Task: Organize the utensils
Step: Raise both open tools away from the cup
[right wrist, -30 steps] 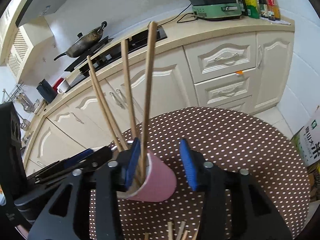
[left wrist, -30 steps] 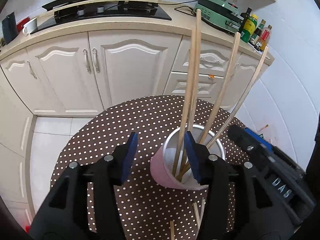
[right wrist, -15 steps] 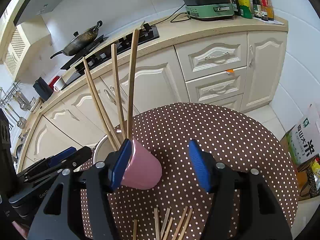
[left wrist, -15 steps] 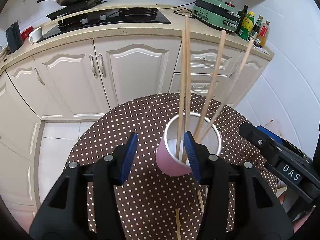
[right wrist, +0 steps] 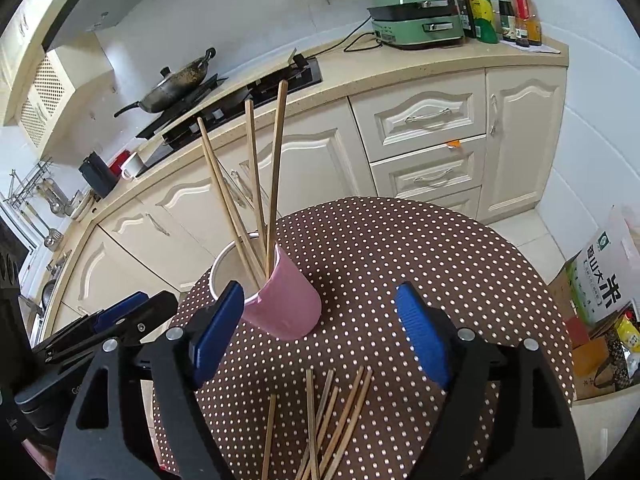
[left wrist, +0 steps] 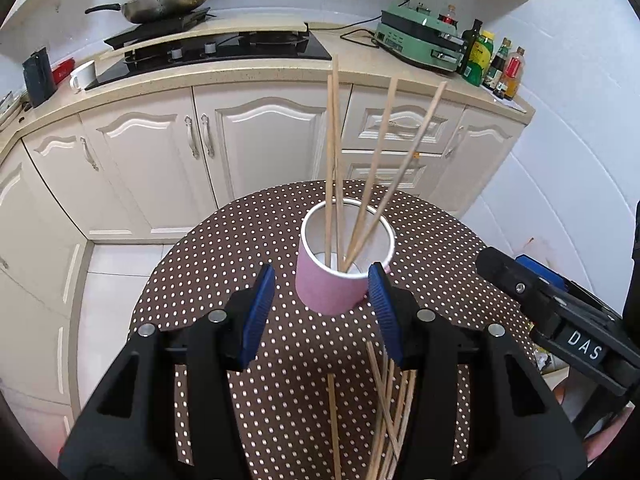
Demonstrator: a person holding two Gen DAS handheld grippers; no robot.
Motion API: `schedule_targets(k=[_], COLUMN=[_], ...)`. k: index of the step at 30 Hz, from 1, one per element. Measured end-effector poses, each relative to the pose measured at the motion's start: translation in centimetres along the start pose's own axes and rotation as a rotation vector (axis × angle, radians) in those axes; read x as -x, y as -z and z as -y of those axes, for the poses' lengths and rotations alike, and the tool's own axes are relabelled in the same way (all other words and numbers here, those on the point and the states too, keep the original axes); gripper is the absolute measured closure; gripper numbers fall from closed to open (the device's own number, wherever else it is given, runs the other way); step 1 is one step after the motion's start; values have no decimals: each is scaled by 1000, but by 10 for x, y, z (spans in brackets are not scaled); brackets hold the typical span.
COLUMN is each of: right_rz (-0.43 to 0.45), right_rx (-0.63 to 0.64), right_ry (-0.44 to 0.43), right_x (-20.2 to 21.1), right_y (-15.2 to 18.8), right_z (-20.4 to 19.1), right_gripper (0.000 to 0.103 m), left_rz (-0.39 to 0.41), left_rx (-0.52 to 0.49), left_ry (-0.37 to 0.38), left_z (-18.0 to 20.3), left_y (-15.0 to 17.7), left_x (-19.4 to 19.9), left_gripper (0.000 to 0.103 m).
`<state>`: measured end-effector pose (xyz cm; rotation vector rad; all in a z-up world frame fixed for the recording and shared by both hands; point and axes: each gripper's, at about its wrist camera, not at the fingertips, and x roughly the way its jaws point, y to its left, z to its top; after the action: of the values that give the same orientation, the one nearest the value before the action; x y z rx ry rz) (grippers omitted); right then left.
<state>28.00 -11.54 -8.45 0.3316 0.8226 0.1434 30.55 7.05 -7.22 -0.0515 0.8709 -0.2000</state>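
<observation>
A pink cup point(left wrist: 332, 292) stands on the brown dotted round table point(left wrist: 240, 248) with several long wooden chopsticks point(left wrist: 332, 160) leaning in it. More loose chopsticks point(left wrist: 384, 400) lie on the cloth nearer to me. My left gripper point(left wrist: 320, 292) hovers open just short of the cup, its pads touching nothing. In the right wrist view the cup point(right wrist: 286, 304) sits beside my right gripper's left finger, and the loose chopsticks point(right wrist: 328, 420) lie below. My right gripper point(right wrist: 320, 320) has its jaws opening, with nothing between them.
Cream cabinets and a counter point(left wrist: 256, 76) run behind the table, carrying a hob with a wok point(left wrist: 168, 0), a green appliance point(right wrist: 416, 20) and bottles point(right wrist: 500, 8). A rice bag and boxes point(right wrist: 600, 304) sit on the floor to the right.
Both grippers have drawn back and up from the cup, so it looks smaller and farther. The right jaws have spread wider. Loose chopsticks have come into view at the bottom.
</observation>
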Motion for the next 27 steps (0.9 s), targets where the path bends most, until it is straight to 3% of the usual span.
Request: schedule_targets(k=[4, 8, 16, 21, 27], right_rz=[22, 54, 93, 114, 81], right_rx=[10, 32, 56, 70, 82], right_ry=[-7, -9, -19, -17, -5], right_x=[22, 46, 93, 121, 136], right_y=[9, 19, 48, 67, 89], right_z=[0, 0, 0, -1, 2], right_gripper=[27, 18, 18, 9, 9], left_rz=[23, 47, 82, 87, 78], left_rx=[-5, -6, -5, 7, 23], left_ry=[-7, -10, -23, -28, -41], left_z=[6, 11, 26, 33, 38], left_y=[12, 25, 61, 87, 114], left_x=[22, 43, 85, 110, 131], left_gripper=[53, 51, 47, 41, 37])
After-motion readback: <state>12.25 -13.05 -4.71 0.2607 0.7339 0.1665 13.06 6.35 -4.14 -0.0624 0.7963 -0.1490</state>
